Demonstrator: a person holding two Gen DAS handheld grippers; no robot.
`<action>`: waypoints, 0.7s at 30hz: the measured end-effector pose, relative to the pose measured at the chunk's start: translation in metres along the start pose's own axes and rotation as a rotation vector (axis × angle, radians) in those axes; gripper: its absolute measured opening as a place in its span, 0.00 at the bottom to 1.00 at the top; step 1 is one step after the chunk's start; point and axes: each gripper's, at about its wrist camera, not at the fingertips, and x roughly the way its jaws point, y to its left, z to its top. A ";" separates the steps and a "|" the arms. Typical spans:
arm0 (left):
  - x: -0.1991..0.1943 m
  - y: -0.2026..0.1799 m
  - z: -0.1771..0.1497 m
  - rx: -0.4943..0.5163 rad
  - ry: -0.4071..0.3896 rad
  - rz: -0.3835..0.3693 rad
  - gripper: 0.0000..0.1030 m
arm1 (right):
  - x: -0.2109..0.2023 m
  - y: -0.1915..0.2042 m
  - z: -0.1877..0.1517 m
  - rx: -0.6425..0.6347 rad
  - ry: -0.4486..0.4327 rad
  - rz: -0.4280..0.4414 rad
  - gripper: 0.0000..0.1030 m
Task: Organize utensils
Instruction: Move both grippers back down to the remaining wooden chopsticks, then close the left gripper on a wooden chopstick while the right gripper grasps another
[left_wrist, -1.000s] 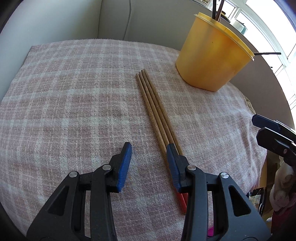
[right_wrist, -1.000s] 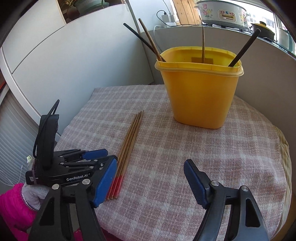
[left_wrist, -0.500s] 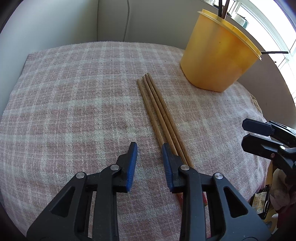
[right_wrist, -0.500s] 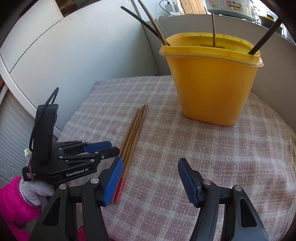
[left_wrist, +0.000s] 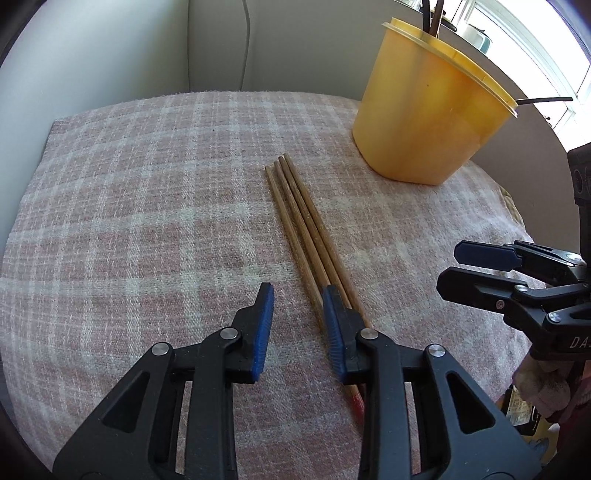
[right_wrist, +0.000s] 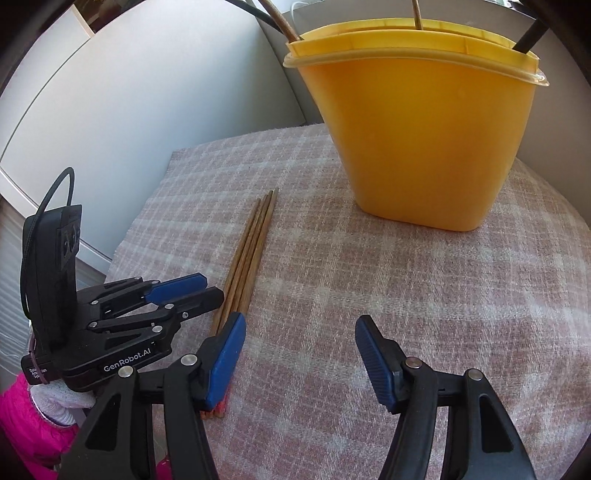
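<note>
Three wooden chopsticks (left_wrist: 306, 236) (right_wrist: 251, 251) with red ends lie side by side on the pink plaid cloth (left_wrist: 147, 221). Beyond their far tips stands a yellow tub (left_wrist: 424, 118) (right_wrist: 417, 140) holding several dark and wooden sticks (right_wrist: 280, 22). My left gripper (left_wrist: 297, 291) (right_wrist: 208, 288) hovers low over their near part. It is open, with only cloth between its pads; its right finger lies over the sticks. My right gripper (right_wrist: 301, 321) (left_wrist: 451, 267) is open wide just right of the chopsticks, its left finger covering their red ends, nothing between its pads.
The cloth-covered table ends close behind both grippers and drops off at the right side (left_wrist: 513, 214). A pale wall (left_wrist: 110, 55) runs behind the table. A white-gloved hand with a pink sleeve (right_wrist: 22, 406) holds the left gripper.
Both grippers have moved forward towards the tub, which looms larger. The left jaws have narrowed and the right jaws have narrowed slightly. The chopsticks have not moved.
</note>
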 end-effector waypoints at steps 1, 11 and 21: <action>0.001 -0.001 0.000 -0.002 -0.001 -0.002 0.27 | 0.000 0.001 0.000 -0.004 0.000 -0.004 0.63; -0.006 -0.006 -0.001 0.012 -0.016 -0.008 0.27 | 0.009 0.004 0.001 -0.004 0.015 -0.032 0.58; 0.007 -0.011 0.002 0.020 0.000 -0.010 0.27 | 0.007 0.001 0.001 0.003 0.025 -0.037 0.49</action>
